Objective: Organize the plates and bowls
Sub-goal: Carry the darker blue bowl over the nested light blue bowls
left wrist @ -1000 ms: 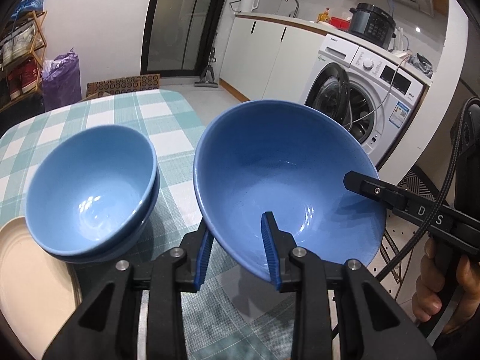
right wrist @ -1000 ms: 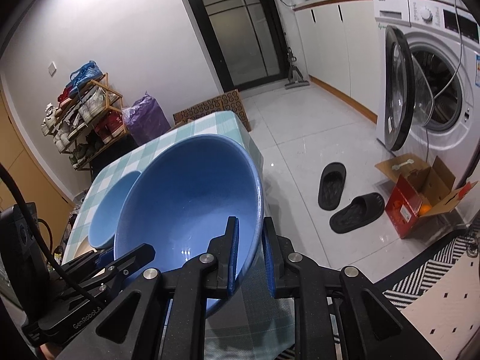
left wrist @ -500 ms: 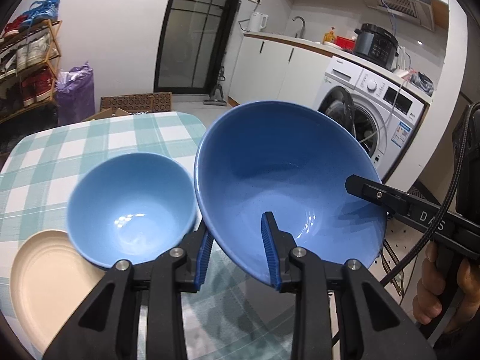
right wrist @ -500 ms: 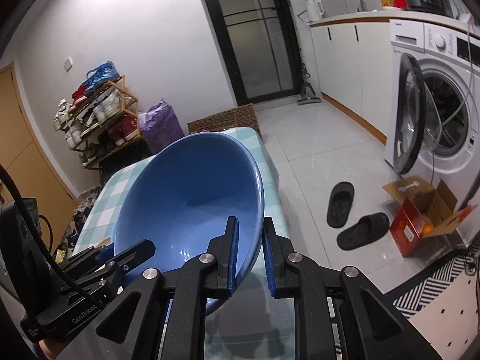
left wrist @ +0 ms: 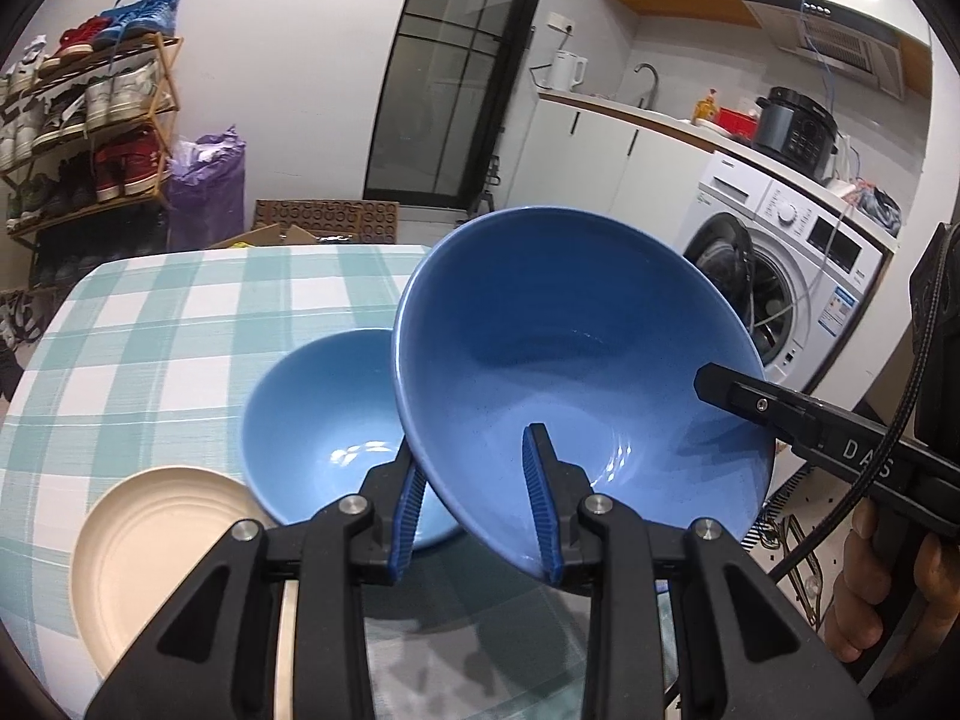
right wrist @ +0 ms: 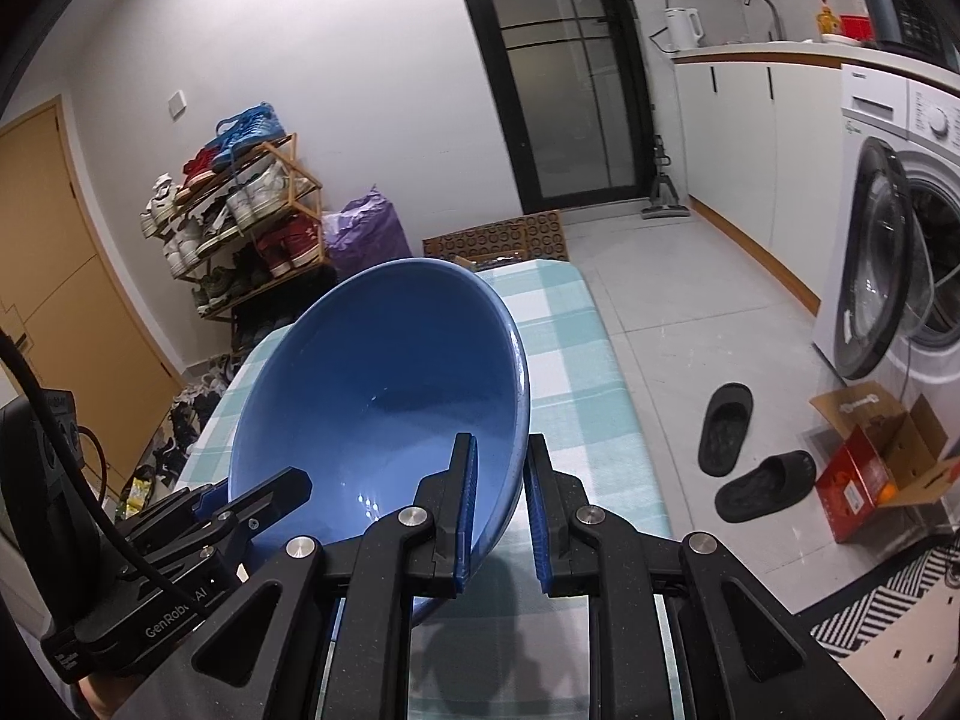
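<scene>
Checked-cloth counter [left wrist: 180,324] under you: big blue bowl [left wrist: 576,372] held tilted above it, left gripper [left wrist: 477,495] and right gripper [right wrist: 501,507] jaws both clamped on its rim. Small blue bowl [left wrist: 324,420] sits beside cream plate [left wrist: 156,546]

Bright, sharp indoor light; glare in bowl [left wrist: 612,456]; fisheye-warped, dark-vignetted edges.

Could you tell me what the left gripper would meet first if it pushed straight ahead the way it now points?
The left gripper already clamps the large blue bowl's rim, so that wall is first; beyond, likely the smaller blue bowl, though depth is unclear.
</scene>
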A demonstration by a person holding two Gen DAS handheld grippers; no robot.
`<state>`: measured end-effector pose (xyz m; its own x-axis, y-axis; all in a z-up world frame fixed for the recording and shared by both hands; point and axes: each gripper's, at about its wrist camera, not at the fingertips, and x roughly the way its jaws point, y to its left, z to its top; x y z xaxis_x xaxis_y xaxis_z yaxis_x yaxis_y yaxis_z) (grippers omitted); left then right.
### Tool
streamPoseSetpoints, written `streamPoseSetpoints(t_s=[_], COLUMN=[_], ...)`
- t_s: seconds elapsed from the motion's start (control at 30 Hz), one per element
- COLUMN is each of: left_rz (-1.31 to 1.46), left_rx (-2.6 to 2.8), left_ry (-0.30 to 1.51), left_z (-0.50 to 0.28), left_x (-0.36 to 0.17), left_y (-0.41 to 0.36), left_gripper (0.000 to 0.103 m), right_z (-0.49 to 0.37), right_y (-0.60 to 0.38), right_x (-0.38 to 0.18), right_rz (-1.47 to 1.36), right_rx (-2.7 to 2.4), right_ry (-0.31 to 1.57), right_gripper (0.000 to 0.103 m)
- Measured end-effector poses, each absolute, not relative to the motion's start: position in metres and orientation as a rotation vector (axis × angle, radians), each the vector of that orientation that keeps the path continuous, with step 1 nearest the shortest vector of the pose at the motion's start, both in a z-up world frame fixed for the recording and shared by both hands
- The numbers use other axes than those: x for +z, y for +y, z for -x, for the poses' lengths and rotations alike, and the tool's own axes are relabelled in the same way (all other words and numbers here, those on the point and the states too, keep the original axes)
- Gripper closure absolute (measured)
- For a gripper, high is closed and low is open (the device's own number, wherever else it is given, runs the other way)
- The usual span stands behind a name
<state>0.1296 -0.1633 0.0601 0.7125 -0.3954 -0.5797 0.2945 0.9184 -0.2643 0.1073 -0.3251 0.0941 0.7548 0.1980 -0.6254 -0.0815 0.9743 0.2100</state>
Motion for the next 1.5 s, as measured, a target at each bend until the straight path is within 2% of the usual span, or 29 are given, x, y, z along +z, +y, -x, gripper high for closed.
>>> streamPoseSetpoints(t_s=[0.8,1.5], left_rz=[0.148,0.093], left_rx=[-0.279,-0.240], left_ry=[0.703,0.789], left_z=[-0.163,-0.185], left_x=[0.051,0.015], left_y=[-0.102,-0.109], left_gripper=[0.072,0.072], right_z=[-0.173,-0.194], right_y=[-0.252,-0.241], right_x=[0.064,0.026], right_rz=[-0.155,-0.084], right_rx=[0.247,0.213], right_ry=[0.802,0.887], right_gripper=[0.087,0.087])
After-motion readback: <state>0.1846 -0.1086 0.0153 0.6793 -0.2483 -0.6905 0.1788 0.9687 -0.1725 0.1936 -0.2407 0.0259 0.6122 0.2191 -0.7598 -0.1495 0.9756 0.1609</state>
